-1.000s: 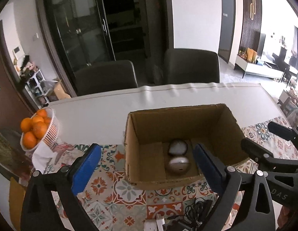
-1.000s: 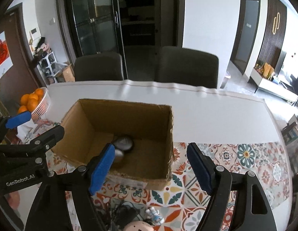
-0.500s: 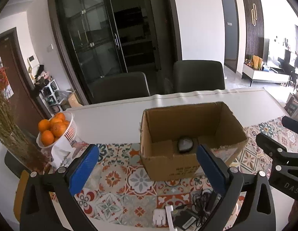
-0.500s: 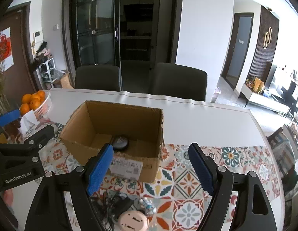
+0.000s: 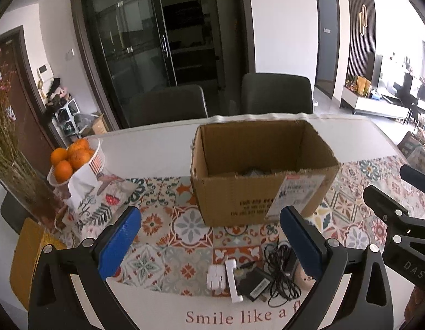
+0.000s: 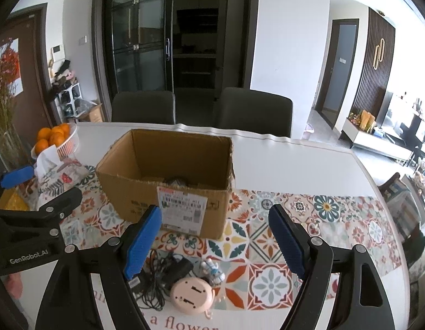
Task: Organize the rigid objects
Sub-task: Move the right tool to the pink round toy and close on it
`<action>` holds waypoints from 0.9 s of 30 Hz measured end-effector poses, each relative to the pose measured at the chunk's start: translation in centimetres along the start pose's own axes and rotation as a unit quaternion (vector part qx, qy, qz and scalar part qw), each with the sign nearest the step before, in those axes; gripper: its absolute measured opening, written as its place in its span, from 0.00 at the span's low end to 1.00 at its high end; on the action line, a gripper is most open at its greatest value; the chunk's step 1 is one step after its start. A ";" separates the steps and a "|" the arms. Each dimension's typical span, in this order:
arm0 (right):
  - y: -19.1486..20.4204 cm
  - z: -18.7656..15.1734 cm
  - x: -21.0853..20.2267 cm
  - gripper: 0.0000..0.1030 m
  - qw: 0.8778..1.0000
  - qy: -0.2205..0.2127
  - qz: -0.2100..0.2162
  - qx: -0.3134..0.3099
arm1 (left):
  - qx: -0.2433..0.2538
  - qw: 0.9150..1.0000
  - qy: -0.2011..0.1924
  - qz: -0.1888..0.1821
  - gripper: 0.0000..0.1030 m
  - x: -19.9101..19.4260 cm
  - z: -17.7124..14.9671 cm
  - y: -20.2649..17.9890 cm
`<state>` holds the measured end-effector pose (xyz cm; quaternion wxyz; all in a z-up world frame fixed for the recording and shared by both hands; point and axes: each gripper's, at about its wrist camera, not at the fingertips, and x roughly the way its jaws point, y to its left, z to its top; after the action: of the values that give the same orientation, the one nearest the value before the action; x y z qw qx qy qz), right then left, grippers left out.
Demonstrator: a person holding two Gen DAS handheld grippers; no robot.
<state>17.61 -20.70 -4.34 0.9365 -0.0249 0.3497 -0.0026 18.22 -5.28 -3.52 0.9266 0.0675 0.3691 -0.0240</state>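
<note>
The open cardboard box (image 6: 168,181) stands on the patterned table runner (image 6: 308,220), with a black adapter and cord (image 6: 160,277), pink round gadget (image 6: 191,293) and small white-blue figure (image 6: 212,269) just before it, between the right gripper's (image 6: 215,240) spread blue pads (image 6: 285,243).

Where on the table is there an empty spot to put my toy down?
Right of the cardboard box, the patterned runner is bare, and so is the white tabletop behind it. Crowded: in front, around the black cable and pink gadget.
</note>
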 end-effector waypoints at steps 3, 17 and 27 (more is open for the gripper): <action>0.1 -1.0 -0.1 0.78 1.000 0.005 0.004 -0.004 | 0.004 1.000 0.009 0.001 1.00 0.0 -1.2 -0.4; 0.0 -5.7 1.8 0.78 0.997 0.071 0.040 0.003 | 0.009 0.998 0.063 -0.007 1.00 1.5 -5.3 -1.5; 1.0 -8.2 4.0 0.78 0.991 0.113 0.059 -0.031 | -0.002 0.994 0.108 0.008 1.00 3.2 -8.8 -1.3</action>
<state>15.23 -20.15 -13.14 0.8885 -0.0325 0.4537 0.0606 14.43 -5.33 -12.12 0.8818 0.0708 0.4663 -0.0080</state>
